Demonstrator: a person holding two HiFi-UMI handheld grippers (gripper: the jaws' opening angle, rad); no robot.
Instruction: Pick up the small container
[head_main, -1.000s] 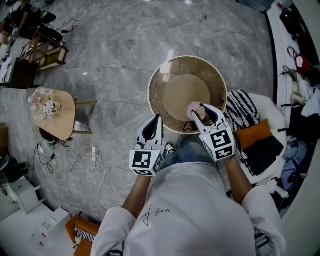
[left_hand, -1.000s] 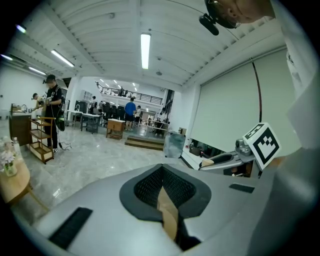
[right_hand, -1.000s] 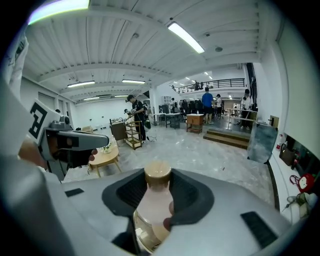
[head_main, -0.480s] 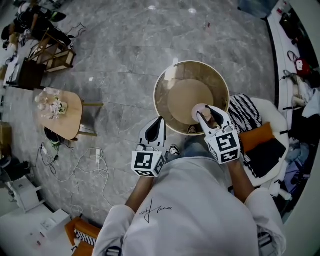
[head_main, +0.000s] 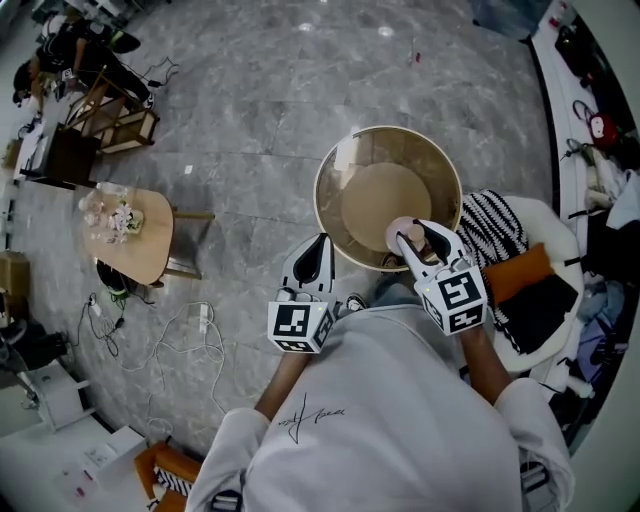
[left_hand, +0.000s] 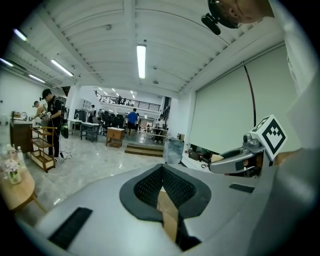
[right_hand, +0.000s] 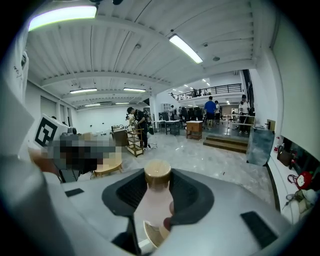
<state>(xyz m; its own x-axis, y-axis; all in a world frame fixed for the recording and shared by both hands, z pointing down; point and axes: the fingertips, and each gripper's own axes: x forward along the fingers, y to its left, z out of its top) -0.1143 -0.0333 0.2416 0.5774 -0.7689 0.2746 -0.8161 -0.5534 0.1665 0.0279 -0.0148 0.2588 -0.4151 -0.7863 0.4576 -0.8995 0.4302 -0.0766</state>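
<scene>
The small container (right_hand: 155, 202) is a pale pink jar with a round wooden lid, and my right gripper (right_hand: 157, 200) is shut on it. It stands upright between the dark pads. In the head view the container (head_main: 402, 232) shows at the tips of the right gripper (head_main: 412, 237), held over the near edge of a round table (head_main: 330, 165). My left gripper (head_main: 318, 248) is shut and holds nothing; it hangs left of the table, over the floor. In the left gripper view its jaws (left_hand: 164, 192) meet, with the right gripper (left_hand: 250, 152) off to the side.
The round table has a glass top and a wooden rim. A chair with a striped cushion (head_main: 490, 225) and an orange one (head_main: 512, 268) stands at the right. A small wooden side table (head_main: 145, 245) with bottles sits at the left. Cables (head_main: 190, 340) lie on the grey floor.
The head view has drifted a little. Both grippers keep nearly the same pose, and the container stays in the right gripper.
</scene>
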